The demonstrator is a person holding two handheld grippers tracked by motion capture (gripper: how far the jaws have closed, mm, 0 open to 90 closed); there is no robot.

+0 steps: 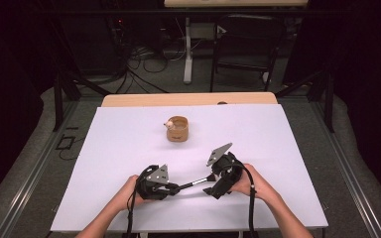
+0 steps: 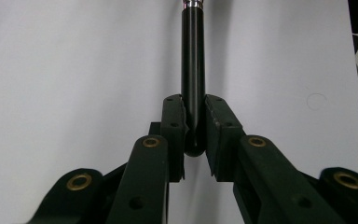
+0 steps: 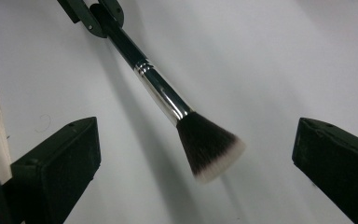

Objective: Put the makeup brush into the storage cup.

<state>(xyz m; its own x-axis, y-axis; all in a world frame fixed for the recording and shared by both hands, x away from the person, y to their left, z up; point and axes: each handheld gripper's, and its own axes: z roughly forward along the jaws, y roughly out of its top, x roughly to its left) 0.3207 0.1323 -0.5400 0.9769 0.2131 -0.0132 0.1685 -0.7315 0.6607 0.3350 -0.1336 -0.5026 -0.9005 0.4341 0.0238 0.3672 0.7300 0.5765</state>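
Both tongs sit low over the near edge of my white table [image 1: 129, 129]. My left tongs [image 2: 195, 135] are clamped tight on the black handle end of a makeup brush [image 3: 168, 100], which slants across just above the table toward my right hand. My right tongs [image 3: 193, 168] gape wide and grip nothing, though the dark, white-tipped bristles lie between their jaws. Farther off, near the middle of the table, stands a small round wooden cup [image 1: 178, 129].
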